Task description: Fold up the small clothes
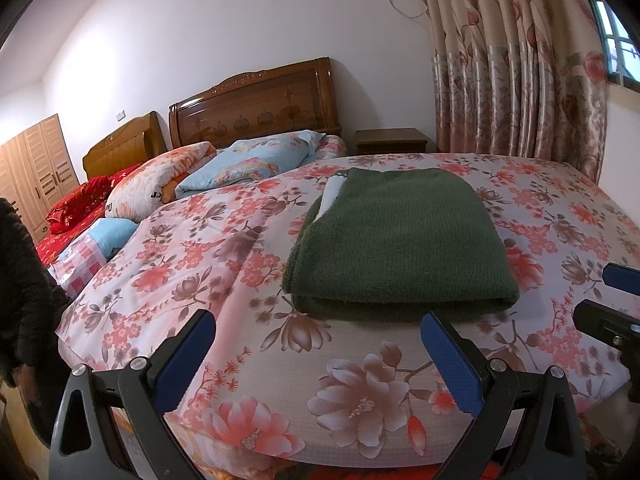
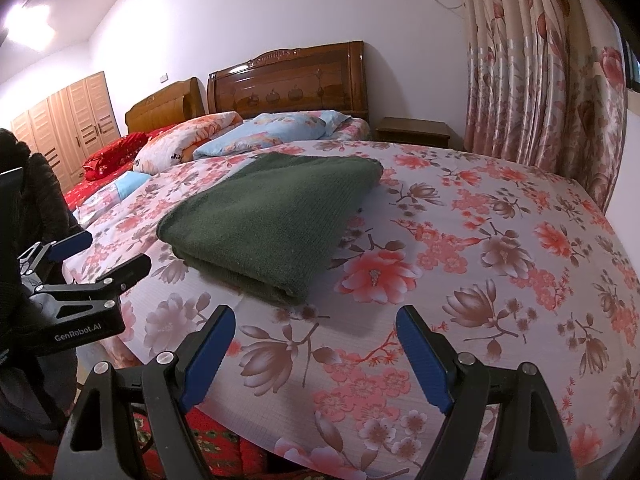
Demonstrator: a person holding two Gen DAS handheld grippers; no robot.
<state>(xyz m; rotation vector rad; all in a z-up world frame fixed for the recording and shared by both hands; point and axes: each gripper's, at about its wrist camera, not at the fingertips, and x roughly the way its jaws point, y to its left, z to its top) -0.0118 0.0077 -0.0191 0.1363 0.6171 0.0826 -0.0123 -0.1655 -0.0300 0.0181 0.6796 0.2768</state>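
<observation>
A dark green knitted garment [image 1: 400, 240] lies folded flat on the flower-print quilt [image 1: 360, 384] of the bed, a pale strip [image 1: 332, 196] showing at its far left edge. Both tongs hover near the bed's front edge, short of the garment and apart from it: the left tongs [image 1: 318, 354] spread wide and empty, the right tongs [image 2: 316, 350] likewise released. Beyond lie pillows [image 1: 248, 164], a wooden headboard [image 1: 256, 104], a nightstand [image 1: 390, 141] and floral curtains [image 1: 516, 60].

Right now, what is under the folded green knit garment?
The dark green knitted garment lies folded on the floral bedsheet. A white strip peeks out at its far left edge; anything between its layers is covered.
</observation>
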